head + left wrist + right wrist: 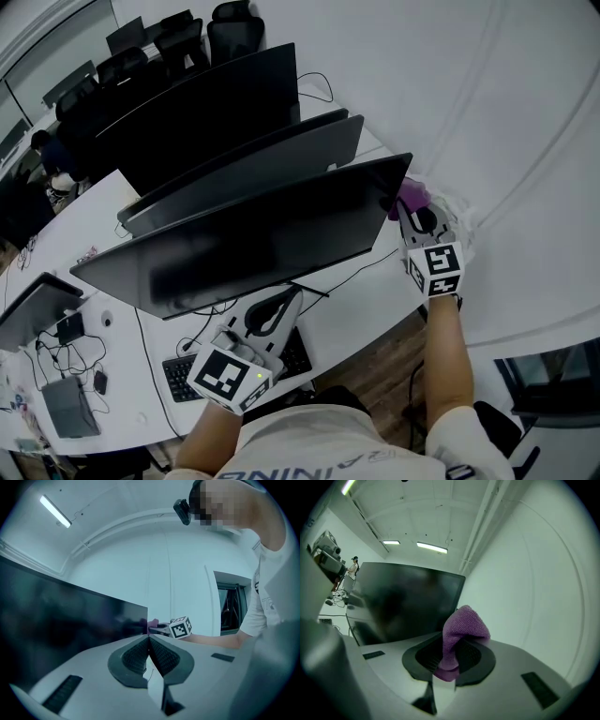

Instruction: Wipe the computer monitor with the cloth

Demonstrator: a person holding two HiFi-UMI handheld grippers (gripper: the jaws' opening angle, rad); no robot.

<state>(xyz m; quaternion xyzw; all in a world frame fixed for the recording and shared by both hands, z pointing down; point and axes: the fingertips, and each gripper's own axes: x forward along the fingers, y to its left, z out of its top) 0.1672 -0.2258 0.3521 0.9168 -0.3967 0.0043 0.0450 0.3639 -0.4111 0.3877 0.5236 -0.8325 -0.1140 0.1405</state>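
Right gripper [410, 212] is biting down on a purple cloth [412, 195], its jaws clamping the fabric so that a rounded wad is bulging out past the tips. That wad is sitting right at the right-hand edge of the nearest computer monitor [262, 239], by its upper corner. Whether it is actually pressing on the dark panel is hard to make out. Over to the left, the left gripper [281, 305] is hovering with its jaws pressed together and nothing between them, just under the monitor's lower edge and above the white desk [356, 309]. A black keyboard [178, 375] is lying on the desk close by it. Farther back, more dark monitors [244, 159] are standing in a row, with office chairs [234, 28] beyond them.
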